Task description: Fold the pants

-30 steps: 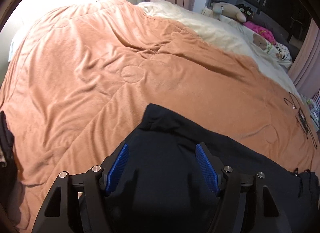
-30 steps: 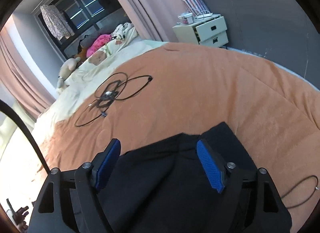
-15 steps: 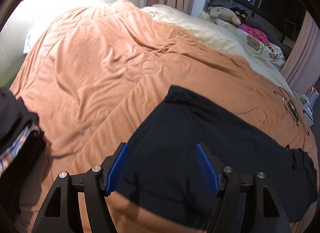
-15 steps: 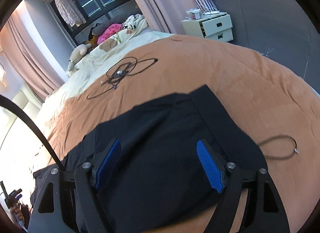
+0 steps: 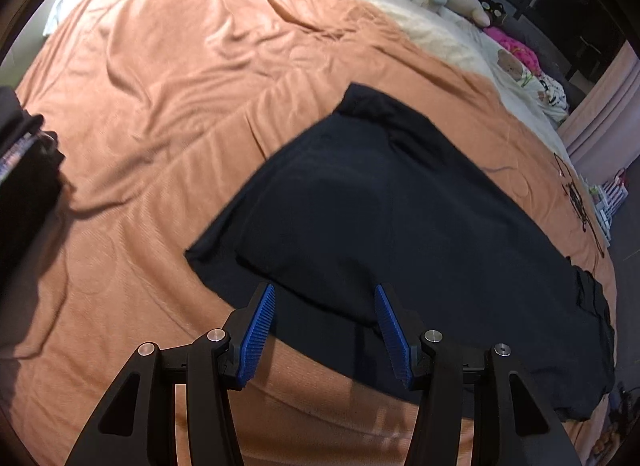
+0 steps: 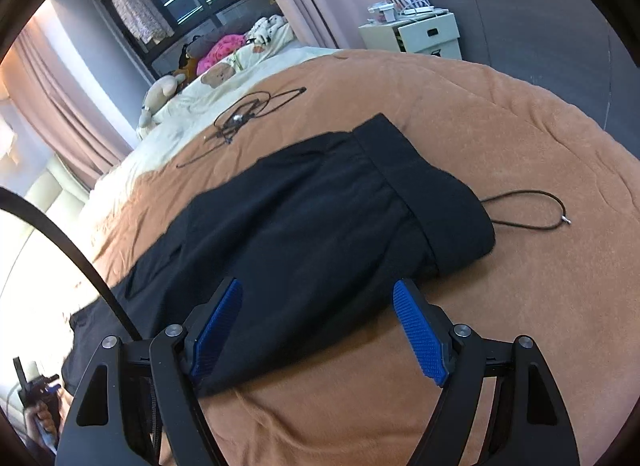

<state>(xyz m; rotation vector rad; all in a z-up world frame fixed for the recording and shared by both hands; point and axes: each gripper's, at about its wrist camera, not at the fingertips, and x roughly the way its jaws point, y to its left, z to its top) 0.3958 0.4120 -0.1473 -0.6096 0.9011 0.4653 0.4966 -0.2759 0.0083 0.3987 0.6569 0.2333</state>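
- The pants (image 5: 404, 225) are lying flat across the orange blanket (image 5: 168, 77), waistband end nearest the right gripper (image 6: 320, 330).
- The left gripper (image 5: 324, 330) is hovering with its jaws spread wide, gripping nothing; the right one likewise.
- A dark pile (image 5: 24, 181) is getting cut off at the left edge; I cannot make out what it is.
- A cord (image 6: 528, 209) is trailing beside the waistband.

Bare orange blanket (image 5: 168, 113) lies open left of the black pants (image 5: 400, 225). A dark clothes pile (image 5: 24, 177) blocks its far-left edge. Right of the pants' waistband, a loose cord (image 6: 532, 213) crosses the blanket; tangled cables (image 6: 244, 117) lie beyond the pants.
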